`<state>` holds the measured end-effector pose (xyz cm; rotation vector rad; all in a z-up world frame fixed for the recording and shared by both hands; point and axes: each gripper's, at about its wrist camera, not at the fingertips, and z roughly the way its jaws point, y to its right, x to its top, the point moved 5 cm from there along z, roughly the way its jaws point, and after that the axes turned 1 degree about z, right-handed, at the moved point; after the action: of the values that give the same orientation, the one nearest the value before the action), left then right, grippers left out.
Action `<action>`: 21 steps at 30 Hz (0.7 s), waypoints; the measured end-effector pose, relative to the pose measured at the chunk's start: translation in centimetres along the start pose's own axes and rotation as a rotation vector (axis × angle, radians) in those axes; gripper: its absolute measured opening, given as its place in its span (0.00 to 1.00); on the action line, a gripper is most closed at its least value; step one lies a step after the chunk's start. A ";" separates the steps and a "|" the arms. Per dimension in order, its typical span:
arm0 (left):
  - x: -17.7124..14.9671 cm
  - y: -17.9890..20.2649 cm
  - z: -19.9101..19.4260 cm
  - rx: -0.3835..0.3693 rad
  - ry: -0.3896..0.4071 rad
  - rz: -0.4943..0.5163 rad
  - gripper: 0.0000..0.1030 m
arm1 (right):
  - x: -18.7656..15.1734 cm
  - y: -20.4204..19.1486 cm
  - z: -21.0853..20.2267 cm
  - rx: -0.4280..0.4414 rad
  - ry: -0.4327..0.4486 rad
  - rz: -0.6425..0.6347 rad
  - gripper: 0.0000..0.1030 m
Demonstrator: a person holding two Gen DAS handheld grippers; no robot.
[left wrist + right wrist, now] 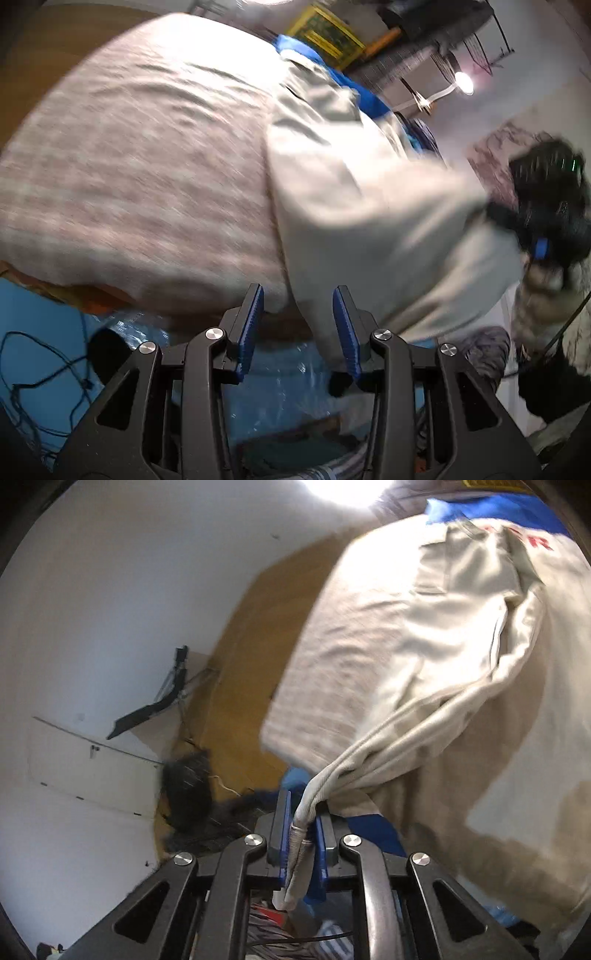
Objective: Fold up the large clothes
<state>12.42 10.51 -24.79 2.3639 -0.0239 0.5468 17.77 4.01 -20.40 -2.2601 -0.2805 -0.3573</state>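
Right gripper is clamped on a bunched cuff of the cream garment, which stretches up and away from its blue pads (both views are motion-blurred). Left gripper stands wide apart, nothing between its pads, just below the garment's edge. That garment lies over a striped cloth covering the table.
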 end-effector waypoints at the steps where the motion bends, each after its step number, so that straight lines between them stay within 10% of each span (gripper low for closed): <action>1: -0.7 0.9 0.7 -0.025 -0.023 0.020 0.38 | 0.2 -0.4 -0.1 0.011 0.008 -0.002 0.09; 8: -5.7 5.2 3.0 -0.067 -0.175 0.160 0.37 | -2.6 2.9 -0.9 0.023 0.027 0.089 0.09; 14: -3.1 4.1 -1.5 -0.016 -0.063 0.128 0.37 | -7.0 9.0 1.8 0.047 -0.002 0.230 0.11; 21: -0.4 2.9 -3.0 0.071 -0.009 0.119 0.37 | -9.7 12.1 4.9 -0.128 -0.072 0.179 0.20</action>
<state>10.46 10.18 -21.06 2.4459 -0.1519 0.6025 13.33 -0.90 -35.23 -2.4057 -0.0935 -0.2048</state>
